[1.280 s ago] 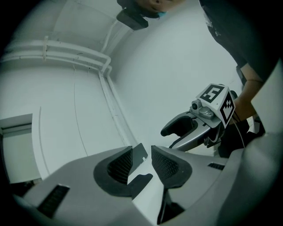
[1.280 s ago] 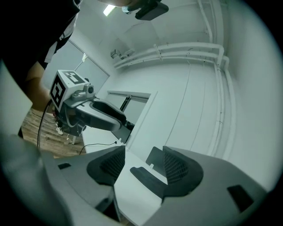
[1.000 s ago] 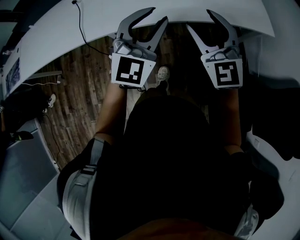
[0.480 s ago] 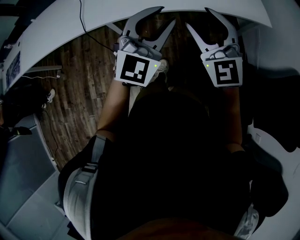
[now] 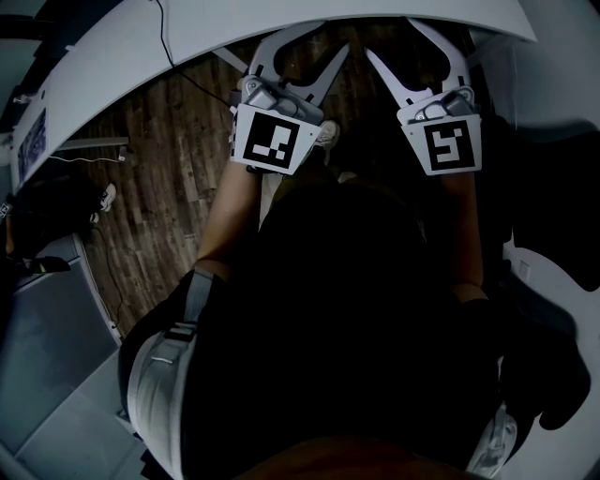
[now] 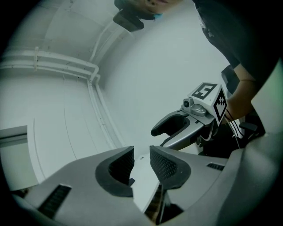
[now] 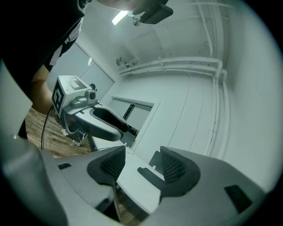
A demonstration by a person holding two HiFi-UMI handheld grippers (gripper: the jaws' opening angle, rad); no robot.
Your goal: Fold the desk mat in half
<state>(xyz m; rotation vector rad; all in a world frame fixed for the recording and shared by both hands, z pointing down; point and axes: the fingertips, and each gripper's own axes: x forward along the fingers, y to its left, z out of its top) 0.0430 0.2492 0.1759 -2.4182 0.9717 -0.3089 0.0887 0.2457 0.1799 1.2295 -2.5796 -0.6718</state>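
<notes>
I cannot make out a desk mat apart from the white tabletop (image 5: 234, 23) across the top of the head view. Both grippers point level at its near edge. My left gripper (image 5: 319, 39) has its fingertips right at that edge. Its jaws have just been closing, but a gap remains (image 6: 141, 159). The white table edge (image 6: 137, 178) shows through that gap and the pads do not press on it. My right gripper (image 5: 396, 37) stands wider open (image 7: 139, 161), with the white slab (image 7: 132, 176) in view between its pads, untouched. Each gripper shows in the other's view: the right (image 6: 166, 130), the left (image 7: 126, 130).
A thin black cable (image 5: 161, 33) runs over the tabletop at the left. Dark wooden floor (image 5: 159, 159) lies below, with the person's shoe (image 5: 326, 133) between the grippers. Grey furniture (image 5: 47, 347) stands at the lower left. The person's dark torso fills the lower frame.
Both grippers have moved forward towards the table edge, so their fingertips now reach it. The left jaws stand slightly narrower than before.
</notes>
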